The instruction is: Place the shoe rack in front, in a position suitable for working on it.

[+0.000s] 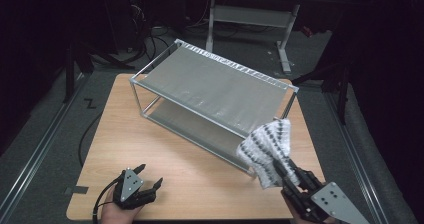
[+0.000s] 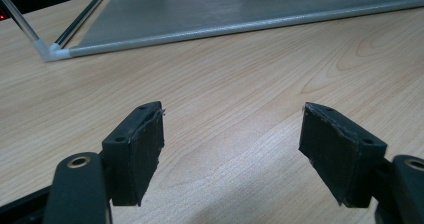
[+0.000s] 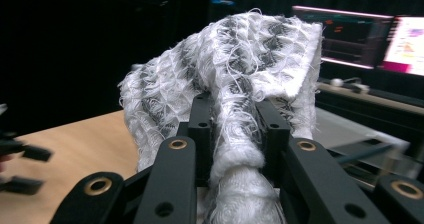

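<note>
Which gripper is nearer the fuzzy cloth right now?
Right. The right gripper is clamped on the cloth; the left gripper sits open, far across the table.

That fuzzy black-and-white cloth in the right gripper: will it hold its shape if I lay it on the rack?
Probably not. The cloth droops over the right gripper, so it looks floppy and light. Its loose threads may snag on the fingers or the rack.
</note>
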A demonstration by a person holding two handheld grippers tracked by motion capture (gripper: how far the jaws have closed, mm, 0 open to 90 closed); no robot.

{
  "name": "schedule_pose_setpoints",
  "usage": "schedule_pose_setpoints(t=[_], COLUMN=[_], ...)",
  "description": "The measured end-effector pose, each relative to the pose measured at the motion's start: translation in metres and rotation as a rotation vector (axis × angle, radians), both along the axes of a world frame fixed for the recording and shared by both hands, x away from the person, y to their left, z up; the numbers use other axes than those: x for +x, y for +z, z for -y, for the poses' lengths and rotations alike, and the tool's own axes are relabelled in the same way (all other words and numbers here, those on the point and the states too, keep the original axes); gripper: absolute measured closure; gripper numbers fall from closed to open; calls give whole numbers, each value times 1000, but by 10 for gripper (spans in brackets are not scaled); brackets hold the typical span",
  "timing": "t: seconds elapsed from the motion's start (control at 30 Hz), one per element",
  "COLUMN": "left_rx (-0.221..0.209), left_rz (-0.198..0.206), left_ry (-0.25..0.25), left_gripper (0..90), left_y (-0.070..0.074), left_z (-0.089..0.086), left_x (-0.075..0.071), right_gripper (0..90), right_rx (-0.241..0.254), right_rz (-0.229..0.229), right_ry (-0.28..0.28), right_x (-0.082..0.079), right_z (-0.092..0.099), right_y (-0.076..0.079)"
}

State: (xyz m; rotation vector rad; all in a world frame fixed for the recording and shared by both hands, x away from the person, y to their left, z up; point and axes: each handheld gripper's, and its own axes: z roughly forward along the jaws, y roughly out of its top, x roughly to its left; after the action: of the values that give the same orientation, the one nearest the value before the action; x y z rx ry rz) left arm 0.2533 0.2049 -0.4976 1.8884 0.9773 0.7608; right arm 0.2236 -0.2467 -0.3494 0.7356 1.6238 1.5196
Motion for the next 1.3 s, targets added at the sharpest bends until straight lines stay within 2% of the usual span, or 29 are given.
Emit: schedule_pose_setpoints(t=[0.1,0.23,0.3,0.33,0.37,0.4,0.47,0.57,0.6,0.63,0.67,0.8,0.83,0.87,0.97,1.13,1.2,1.3], left_rx=[-5,-4,-5,-5,-4,-5,-6,-8,-6,-5,-8,-10,-12,-14,-15,-17,-17,-22], left_rz=[3,1,1,0,1,1,-1,-4,-4,-4,-5,-2,-1,0,-1,0,1,0], left_ry=[1,-4,-6,-7,-7,-7,-7,-12,-15,-16,-18,-22,-22,-23,-25,-30,-32,-34], left_gripper=[264,266,266,266,266,266,266,266,266,266,266,266,266,266,266,266,266,266], left_y=[0,0,0,0,0,0,1,0,0,0,0,1,1,1,1,2,2,2], left_z=[0,0,1,1,1,0,0,0,0,0,0,1,1,1,2,2,2,2], left_x=[-1,0,0,0,0,0,0,1,1,1,2,2,2,2,2,2,1,1], right_gripper=[748,748,748,747,747,747,740,737,737,737,738,741,741,741,741,739,736,736], right_rx=[13,13,13,14,17,17,1,-27,-39,-39,-45,-76,-81,-81,-66,-121,-126,-134], right_rz=[7,-29,-41,-62,-103,-103,-151,-244,-292,-292,-313,-417,-462,-462,-504,-598,-644,-675], right_ry=[-78,-197,-219,-239,-269,-269,-300,-332,-355,-355,-366,-390,-397,-397,-401,-410,-404,-401], right_x=[-1,4,7,10,16,16,23,31,34,34,36,43,47,47,50,55,57,58], right_z=[17,44,48,54,62,62,70,80,84,84,86,92,96,96,100,100,100,100], right_y=[1,-7,-10,-14,-23,-23,-35,-56,-70,-70,-78,-106,-115,-115,-124,-138,-145,-152])
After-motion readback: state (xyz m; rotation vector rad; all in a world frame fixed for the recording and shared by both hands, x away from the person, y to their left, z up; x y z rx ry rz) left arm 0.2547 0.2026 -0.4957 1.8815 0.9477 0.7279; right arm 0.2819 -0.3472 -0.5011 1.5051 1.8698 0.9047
